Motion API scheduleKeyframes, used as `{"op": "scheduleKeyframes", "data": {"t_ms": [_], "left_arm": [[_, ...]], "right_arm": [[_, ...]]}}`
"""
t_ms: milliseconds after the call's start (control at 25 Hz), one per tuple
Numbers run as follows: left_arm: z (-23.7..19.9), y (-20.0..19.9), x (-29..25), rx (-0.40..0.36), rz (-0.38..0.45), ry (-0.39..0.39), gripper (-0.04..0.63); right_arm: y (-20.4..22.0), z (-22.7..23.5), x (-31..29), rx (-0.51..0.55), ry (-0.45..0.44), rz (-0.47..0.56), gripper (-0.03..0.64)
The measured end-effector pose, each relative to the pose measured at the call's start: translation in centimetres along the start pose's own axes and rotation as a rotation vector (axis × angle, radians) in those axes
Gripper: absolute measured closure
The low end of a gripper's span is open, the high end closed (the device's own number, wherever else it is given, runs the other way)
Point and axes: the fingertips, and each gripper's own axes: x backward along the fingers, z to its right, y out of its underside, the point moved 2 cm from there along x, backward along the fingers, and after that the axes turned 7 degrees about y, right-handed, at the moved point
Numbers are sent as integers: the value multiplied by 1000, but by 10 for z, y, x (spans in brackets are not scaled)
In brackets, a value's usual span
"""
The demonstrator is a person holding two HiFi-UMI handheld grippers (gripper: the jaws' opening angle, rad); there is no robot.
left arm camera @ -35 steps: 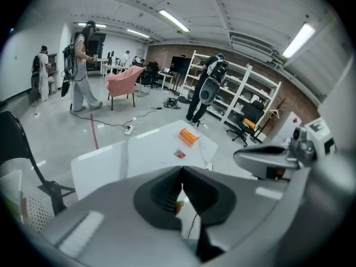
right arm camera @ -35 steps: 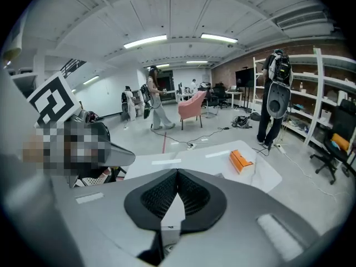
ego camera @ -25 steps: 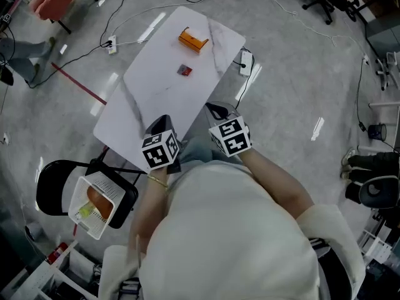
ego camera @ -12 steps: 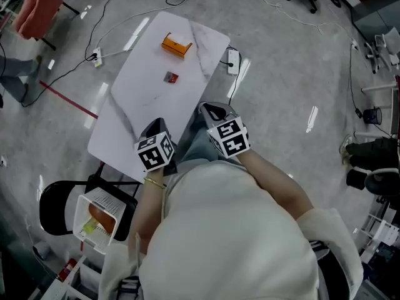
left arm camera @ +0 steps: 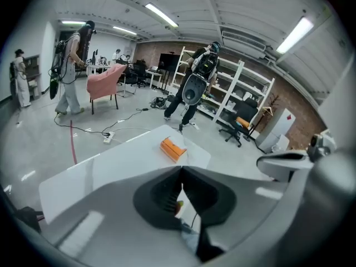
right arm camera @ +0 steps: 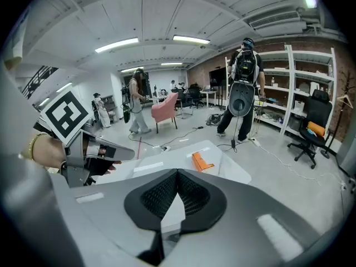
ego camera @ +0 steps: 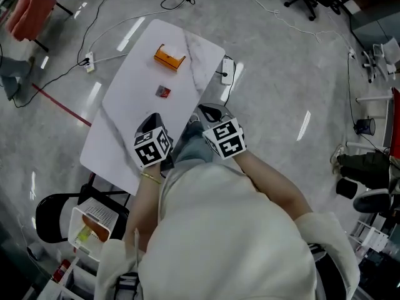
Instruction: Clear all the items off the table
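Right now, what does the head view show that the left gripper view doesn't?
Only the head view: the basket on the chair beside the table, and the person's white top. Only the left gripper view: the left tongs seen shut, the shelves, and a person with a backpack. Both: the white table and the orange box on it.

The small red thing (ego camera: 163, 92) on the desk (ego camera: 122, 130) is too small to identify. The left claw (ego camera: 150, 122) covers the desk's near edge. The person's shoulder (ego camera: 134, 255) hides part of the white basket (ego camera: 94, 224), whose contents are unclear.
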Motion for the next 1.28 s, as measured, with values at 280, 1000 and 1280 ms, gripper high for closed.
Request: {"op": "scheduleKeyframes", "data": {"t_ms": [280,1000,1280], "left_arm": [[8,-35,-39,52,11,-38,586],[8,-68,-100,171,-7,-149,586],[16,-66,-101,247,17,-222,586]], "right_arm": [[-36,42,-33,48,-44,-9,617],[-76,102,-99,193,-197,-53,617],[-74,98,-116,267,-317,-97,615]]}}
